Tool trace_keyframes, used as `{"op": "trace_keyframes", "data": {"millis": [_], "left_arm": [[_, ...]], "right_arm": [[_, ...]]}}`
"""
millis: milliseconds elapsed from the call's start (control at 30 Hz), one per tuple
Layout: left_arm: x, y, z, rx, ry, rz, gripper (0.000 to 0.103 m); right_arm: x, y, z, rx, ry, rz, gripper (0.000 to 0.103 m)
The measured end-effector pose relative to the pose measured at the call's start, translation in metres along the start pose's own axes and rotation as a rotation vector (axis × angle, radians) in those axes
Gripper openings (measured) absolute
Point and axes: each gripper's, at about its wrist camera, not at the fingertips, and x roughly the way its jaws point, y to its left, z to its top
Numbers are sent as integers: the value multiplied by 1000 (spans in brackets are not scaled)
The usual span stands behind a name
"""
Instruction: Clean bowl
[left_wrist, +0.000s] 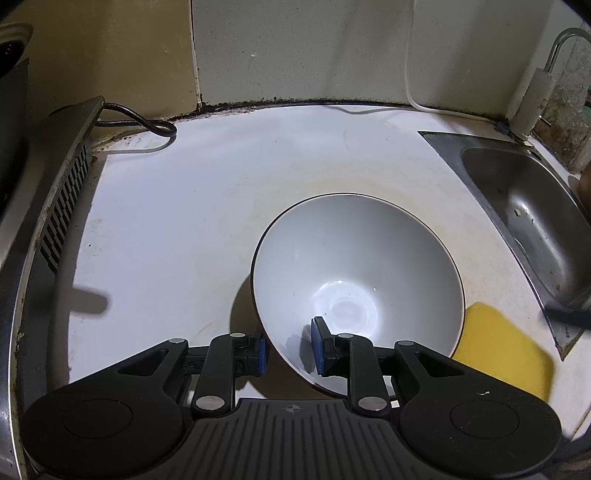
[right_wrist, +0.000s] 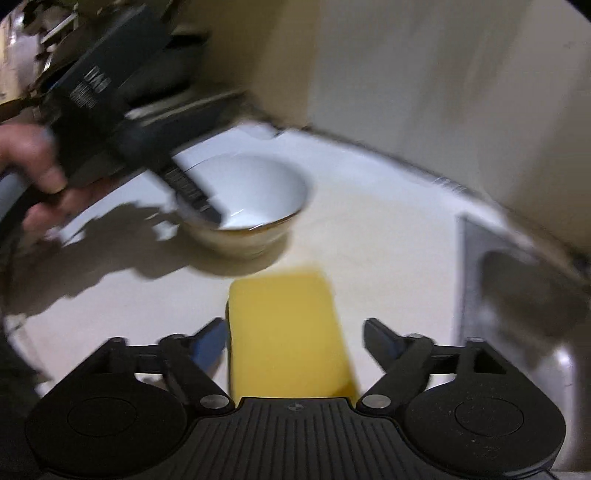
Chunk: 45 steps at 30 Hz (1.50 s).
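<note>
A white bowl (left_wrist: 358, 273) with a thin dark rim sits on the white counter. My left gripper (left_wrist: 288, 349) is shut on its near rim, one blue pad inside and one outside. The bowl also shows in the right wrist view (right_wrist: 255, 192), with the left gripper (right_wrist: 192, 192) reaching into it. A yellow sponge (right_wrist: 284, 332) lies on the counter between the fingers of my right gripper (right_wrist: 295, 341), which is open around it; the view is blurred. The sponge also shows in the left wrist view (left_wrist: 506, 343), to the right of the bowl.
A steel sink (left_wrist: 532, 218) is set into the counter (left_wrist: 207, 206) on the right, with a tap (left_wrist: 532, 96) behind it. A dark appliance with vents (left_wrist: 62, 206) and a black cable (left_wrist: 147, 122) stand at the left. The wall is close behind.
</note>
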Motion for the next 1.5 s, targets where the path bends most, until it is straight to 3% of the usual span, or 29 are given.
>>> {"op": "trace_keyframes", "data": {"millis": [33,167,267,333,400,467,500,533,600,733,833,900,933,967,1000,1167,1233,1400,1500], "left_arm": [[0,-1,0,0,0,2,25],[-1,-5,-1,7,-8,17,26],[-1,-5,-1,1,-15,21,24],[0,-4,0,-10,-15,19,24],[1,-1,1,-30,-10,13,24],[2,-1,2,-34,-8,17,24],[2,-2,2,-34,-7,20,24],[2,-3,2,-35,-5,23,24],[2,-5,3,-35,-3,30,25],[2,-7,4,-33,4,42,26],[2,-7,4,-35,10,44,26],[2,-7,4,-33,13,49,26],[2,-8,4,-32,14,51,27],[2,-8,4,-32,15,53,27],[2,-9,4,-30,15,57,27],[2,-11,3,-18,11,67,28],[2,-13,3,-6,8,76,30],[3,-16,2,17,2,89,33],[4,-12,3,-2,1,73,32]], "right_arm": [[-4,-1,-2,-31,-15,-5,95],[-6,10,-14,-117,33,117,95],[12,32,-26,-170,93,72,95],[18,33,-32,-182,79,32,95],[19,25,-31,-124,72,44,94],[21,15,-32,-71,77,47,86],[24,-3,-30,35,97,91,68],[25,-16,-30,138,103,145,62],[25,-44,-34,391,84,302,61],[45,-93,-65,868,98,704,65],[33,-102,-66,863,76,567,87],[9,-95,-51,685,82,317,90],[6,-93,-48,655,82,278,90],[-6,-81,-39,536,75,151,90],[-10,-72,-36,475,73,106,90],[-14,-14,-24,327,79,24,91],[-5,12,-23,261,103,-74,91],[3,14,-32,233,115,-197,91],[9,6,-41,300,101,-184,91]]}}
